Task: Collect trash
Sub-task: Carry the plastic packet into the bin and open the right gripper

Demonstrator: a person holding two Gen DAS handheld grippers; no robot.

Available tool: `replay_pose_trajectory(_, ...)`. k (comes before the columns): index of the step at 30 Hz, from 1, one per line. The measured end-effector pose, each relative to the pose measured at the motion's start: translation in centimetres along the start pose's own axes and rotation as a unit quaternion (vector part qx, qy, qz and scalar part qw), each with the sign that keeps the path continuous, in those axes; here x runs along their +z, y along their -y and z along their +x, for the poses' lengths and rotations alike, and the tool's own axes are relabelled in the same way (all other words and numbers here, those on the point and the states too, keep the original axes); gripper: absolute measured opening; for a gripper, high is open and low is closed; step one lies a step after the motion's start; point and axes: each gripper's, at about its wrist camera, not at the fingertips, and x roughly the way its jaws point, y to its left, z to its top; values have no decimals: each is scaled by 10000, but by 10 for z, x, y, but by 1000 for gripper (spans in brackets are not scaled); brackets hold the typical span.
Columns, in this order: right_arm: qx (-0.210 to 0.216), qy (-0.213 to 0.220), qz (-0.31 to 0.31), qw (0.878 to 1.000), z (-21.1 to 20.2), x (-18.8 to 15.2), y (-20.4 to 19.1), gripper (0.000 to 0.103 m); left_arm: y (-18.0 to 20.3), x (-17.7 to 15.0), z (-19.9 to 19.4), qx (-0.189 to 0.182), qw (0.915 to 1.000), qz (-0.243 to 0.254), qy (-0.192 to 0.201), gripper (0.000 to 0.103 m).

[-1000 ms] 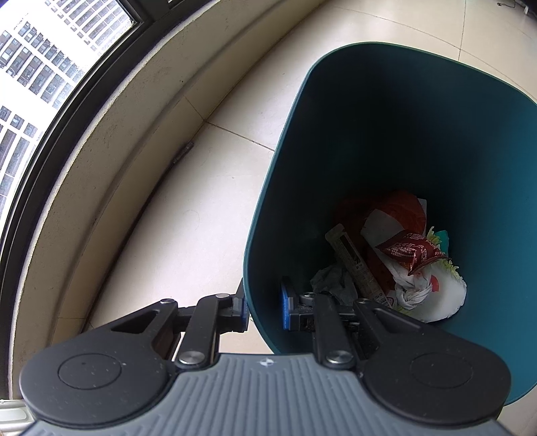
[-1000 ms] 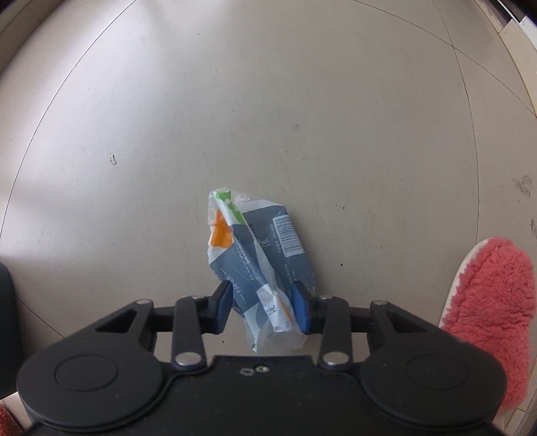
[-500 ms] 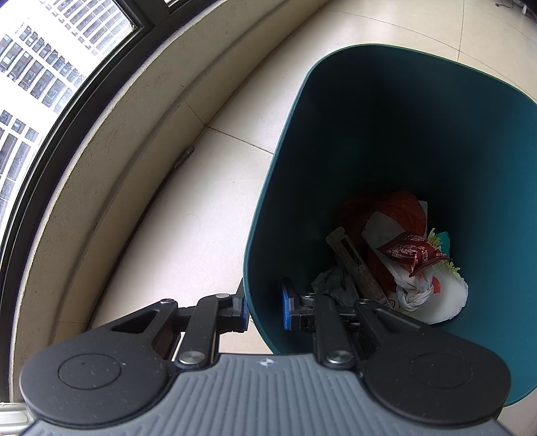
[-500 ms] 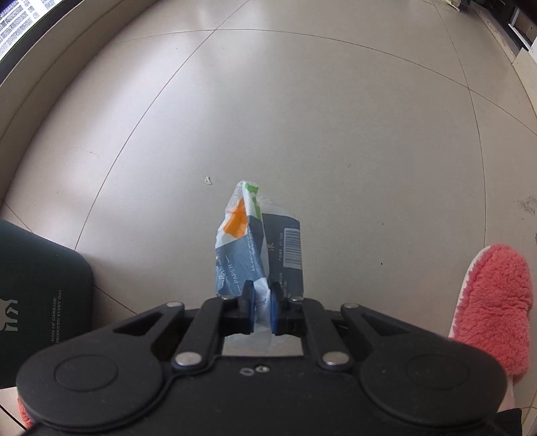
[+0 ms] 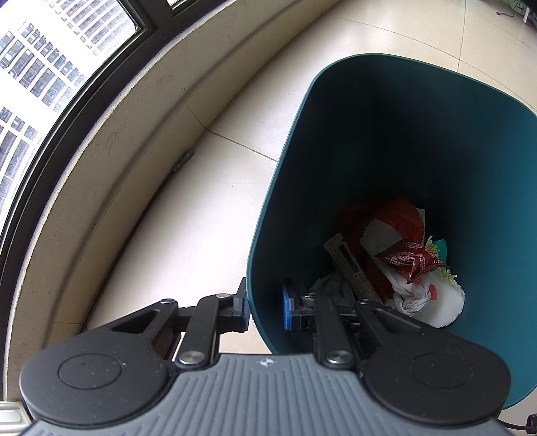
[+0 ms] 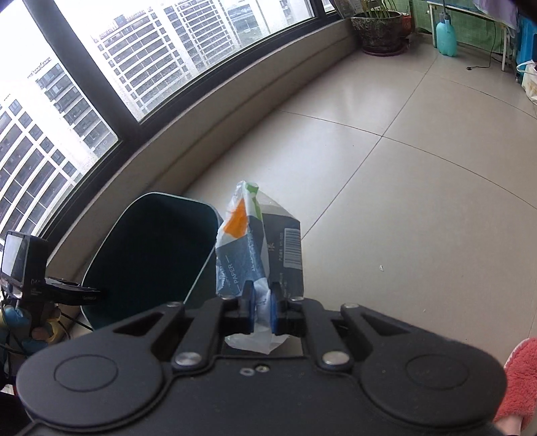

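Note:
My left gripper (image 5: 265, 307) is shut on the near rim of a teal trash bin (image 5: 386, 141) and holds it. Red, white and brown wrappers (image 5: 399, 265) lie at the bin's bottom. My right gripper (image 6: 261, 310) is shut on a crumpled blue-and-white paper pack wrapper (image 6: 258, 248) with an orange and green patch, held upright above the floor. The bin (image 6: 147, 258) stands just left of the wrapper in the right wrist view, with the left gripper (image 6: 43, 285) at its left rim.
A low beige ledge (image 5: 110, 141) under a dark-framed window runs along the left. Tiled floor (image 6: 402, 187) stretches ahead. A potted plant (image 6: 382, 30) and a teal bottle (image 6: 445, 33) stand far back. A pink fuzzy slipper (image 6: 520, 379) is at the lower right.
My right gripper closed on the wrapper on the floor, lifted it and swung up and left toward the bin. The left gripper stayed clamped on the bin rim.

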Motion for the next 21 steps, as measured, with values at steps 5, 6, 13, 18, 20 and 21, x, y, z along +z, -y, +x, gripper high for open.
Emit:
replay_pose_trajectory(5, 409, -50, -508, 9979, 3, 9, -55, 7, -4, 0, -4, -75, 10000, -44, 33, 17)
replay_pose_trajectory(6, 445, -79, -614, 9971, 12, 10, -61, 7, -5, 0, -4, -85, 9999, -54, 44, 17)
replay_pose_trajectory(13, 197, -537, -1116, 9921, 74, 18, -88, 7, -10, 0, -7, -168, 9998, -116, 68, 17)
replay_pose_trajectory(18, -75, -1019, -1237, 9870, 136, 13, -101, 7, -11, -1, -7, -214, 9997, -95, 88, 17)
replay_pose_trajectory(20, -392, -1125, -1343, 9837, 156, 9, -103, 7, -12, -2, -6, -238, 9996, -91, 83, 17)
replay_pose_trajectory(21, -466, -1227, -1399, 9814, 164, 9, -103, 7, -12, -2, -6, -243, 9996, -87, 86, 17)
